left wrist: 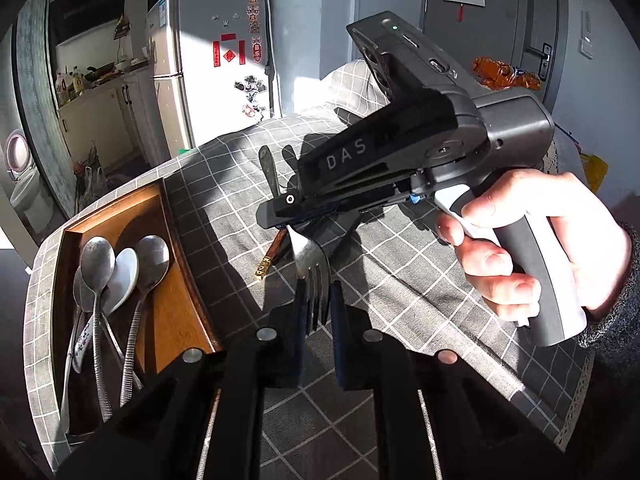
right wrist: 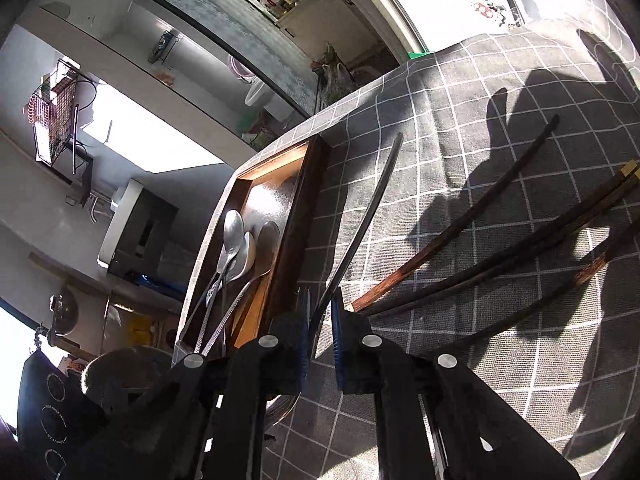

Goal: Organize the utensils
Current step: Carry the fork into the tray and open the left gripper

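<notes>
Sorting is partway: spoons point(left wrist: 120, 268) lie in the tray point(left wrist: 176, 292) left of both grippers — left gripper point(left wrist: 318, 300) and right gripper point(right wrist: 320, 320) each pinch a fork, chopsticks point(right wrist: 500, 256) remaining.

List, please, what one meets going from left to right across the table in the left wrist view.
wooden tray with spoons → gold-tipped chopstick → fork between the left gripper's fingers → right gripper, also shut on the fork → hand holding it.
</notes>
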